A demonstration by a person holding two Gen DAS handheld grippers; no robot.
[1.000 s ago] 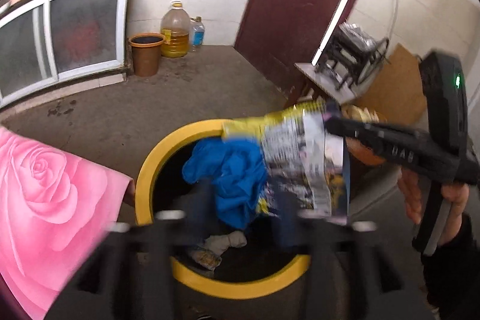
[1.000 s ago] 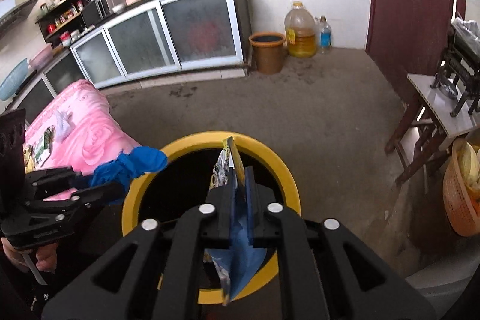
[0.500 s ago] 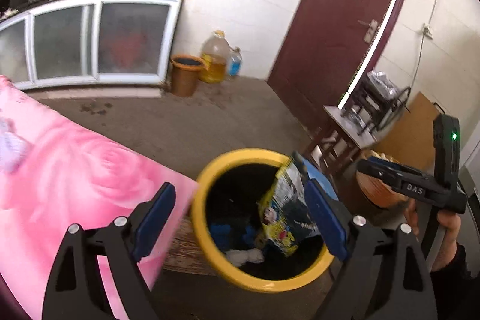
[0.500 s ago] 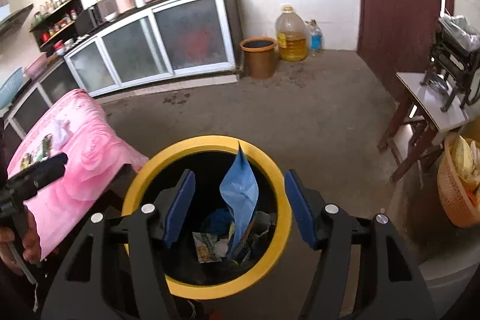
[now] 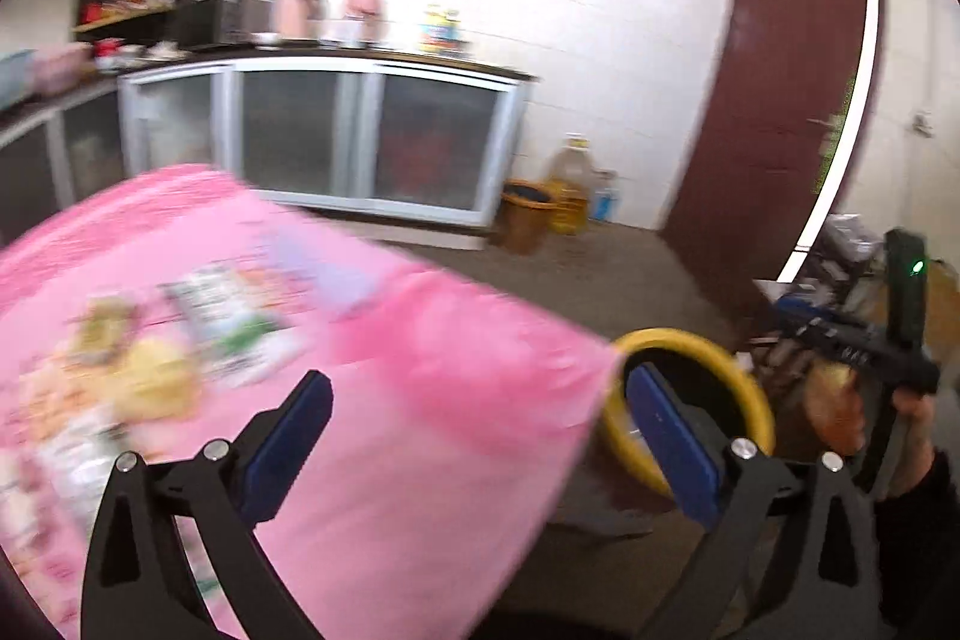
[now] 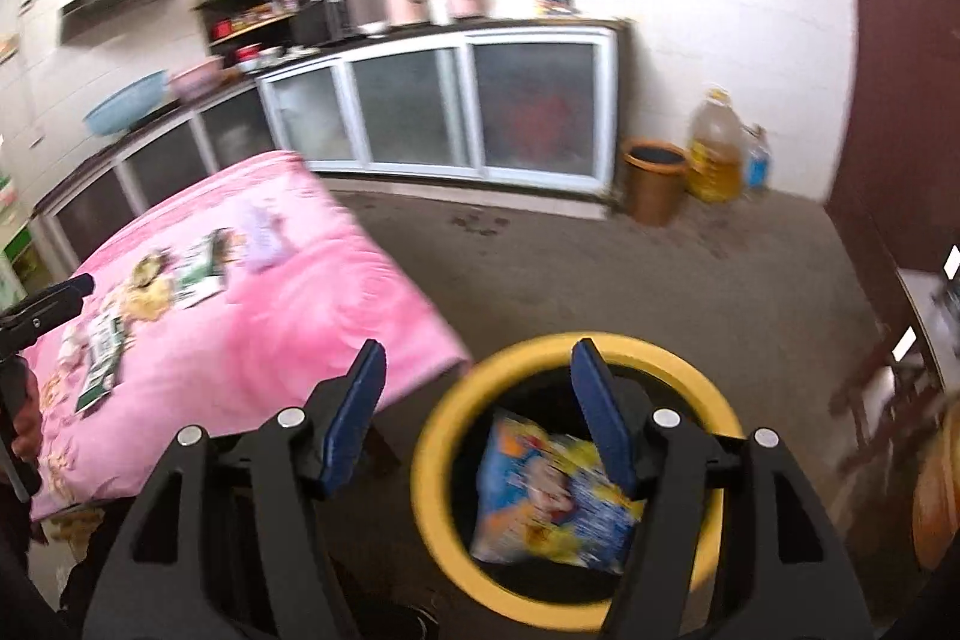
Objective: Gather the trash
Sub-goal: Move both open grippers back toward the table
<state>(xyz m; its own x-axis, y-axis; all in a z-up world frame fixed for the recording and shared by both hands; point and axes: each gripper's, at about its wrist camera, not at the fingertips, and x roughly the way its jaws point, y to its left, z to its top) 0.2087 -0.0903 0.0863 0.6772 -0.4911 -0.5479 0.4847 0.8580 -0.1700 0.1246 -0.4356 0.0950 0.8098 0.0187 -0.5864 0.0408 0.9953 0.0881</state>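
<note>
My left gripper [image 5: 477, 379] hangs over the pink tablecloth [image 5: 420, 400], its jaws opening wide with nothing between them. Blurred wrappers [image 5: 234, 322] lie on the cloth to its left. The yellow-rimmed bin [image 5: 744, 388] stands past the table's right corner. My right gripper [image 6: 480, 388] is above the bin's yellow rim [image 6: 432, 460], jaws opening and empty. A blue and yellow snack bag [image 6: 540, 496] lies inside the bin. Several wrappers [image 6: 198, 268] show on the pink table in the right wrist view.
A brown bucket [image 6: 654, 178] and an oil jug [image 6: 714, 148] stand by the white cabinet [image 6: 480, 112]. The dark red door [image 5: 774, 88] is at the right. A small cluttered table [image 5: 828, 268] and an orange basket [image 6: 936, 496] sit right of the bin.
The right gripper opened and the snack bag dropped into the bin. The left gripper let go of the blue cloth, opened wider and swung left from the bin to over the pink table.
</note>
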